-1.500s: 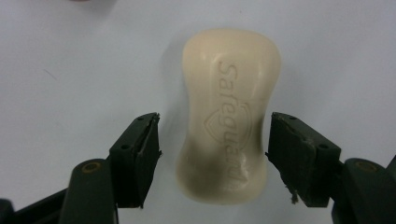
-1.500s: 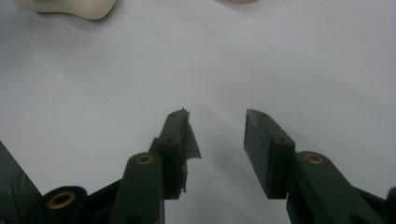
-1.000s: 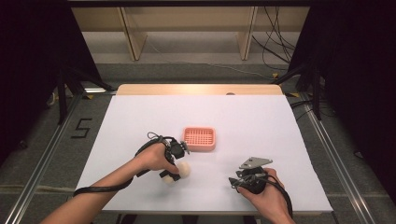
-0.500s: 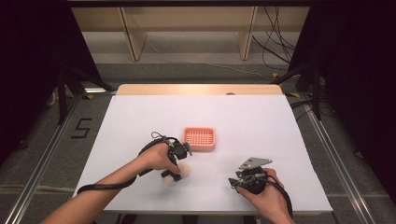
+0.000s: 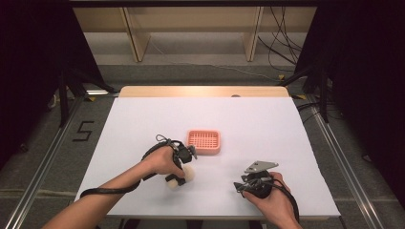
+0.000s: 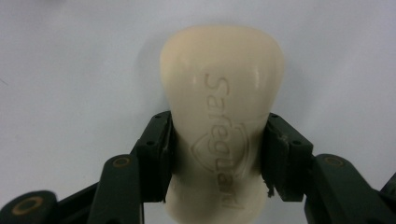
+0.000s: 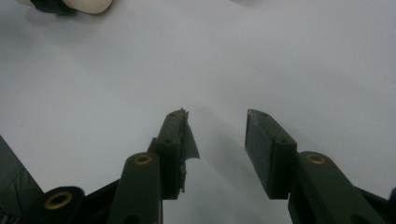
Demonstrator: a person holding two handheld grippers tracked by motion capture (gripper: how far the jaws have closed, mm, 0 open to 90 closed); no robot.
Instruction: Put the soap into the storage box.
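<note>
A cream bar of soap (image 6: pixel 222 88) with embossed lettering lies on the white table, left of centre near the front (image 5: pixel 187 174). My left gripper (image 6: pixel 219 154) points down at it. Its jaws have just been closing, and both pads now press the bar's narrow waist. In the high view the left gripper (image 5: pixel 179 177) sits under the person's left hand. My right gripper (image 7: pixel 217 123) hovers low over bare table with its jaws apart and nothing between them; it is at the front right (image 5: pixel 241 186). The soap's edge (image 7: pixel 88 4) shows at the top left of the right gripper view.
A pink ribbed soap dish (image 5: pixel 204 151) sits at the table's middle, just beyond and right of the left hand. The white table top (image 5: pixel 143 119) ends at a wooden strip at the back. Cables trail from both grippers toward the front edge.
</note>
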